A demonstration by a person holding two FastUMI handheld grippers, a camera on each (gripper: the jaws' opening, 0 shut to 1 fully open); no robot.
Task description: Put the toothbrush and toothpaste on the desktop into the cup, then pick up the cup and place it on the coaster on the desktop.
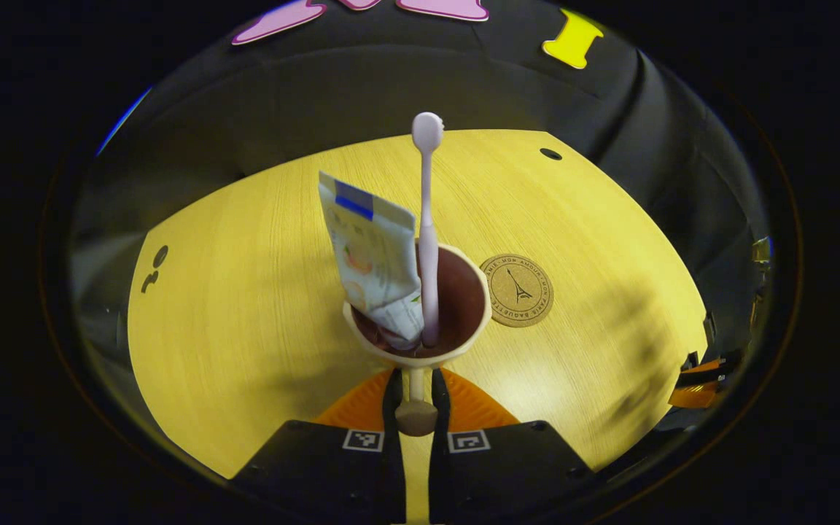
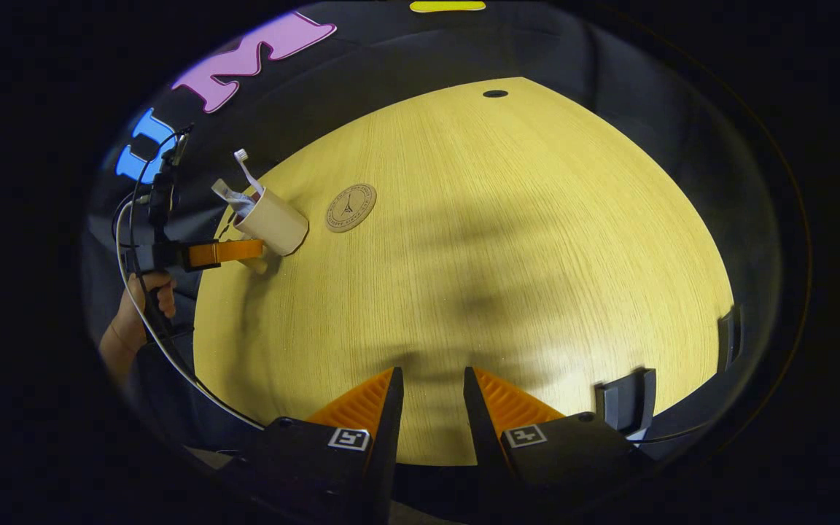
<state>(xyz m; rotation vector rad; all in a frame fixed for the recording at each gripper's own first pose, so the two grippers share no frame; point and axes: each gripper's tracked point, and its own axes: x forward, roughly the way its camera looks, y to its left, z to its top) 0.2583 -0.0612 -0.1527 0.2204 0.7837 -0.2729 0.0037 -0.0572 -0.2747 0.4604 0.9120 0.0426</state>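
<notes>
In the left gripper view the left tongs (image 1: 414, 397) stand narrow, their two black-edged orange fingers (image 1: 393, 397) pressing from either side on the cream handle (image 1: 415, 405) of the cup (image 1: 420, 357). The cup sits straight ahead of the fingers, its dark inside facing the camera. Inside it stand the pale pink toothbrush (image 1: 428, 240), upright with its head at the top, and the toothpaste (image 1: 372, 255), a white tube with a blue band, leaning to the left against the rim. Whether the cup rests on the yellow wooden tabletop (image 1: 245, 306) or is lifted off it cannot be told. Just to the right of the cup lies the round cork coaster (image 1: 516, 289), flat on the wood and apart from the cup.

In the right gripper view the right tongs (image 2: 432, 397) are parted by a moderate gap with bare wood between the fingers, holding and touching nothing. Far off to the left, the cup (image 2: 274, 222) appears tilted, with the coaster (image 2: 351, 207) near it. A hand (image 2: 144, 302) grips the other tool there.
</notes>
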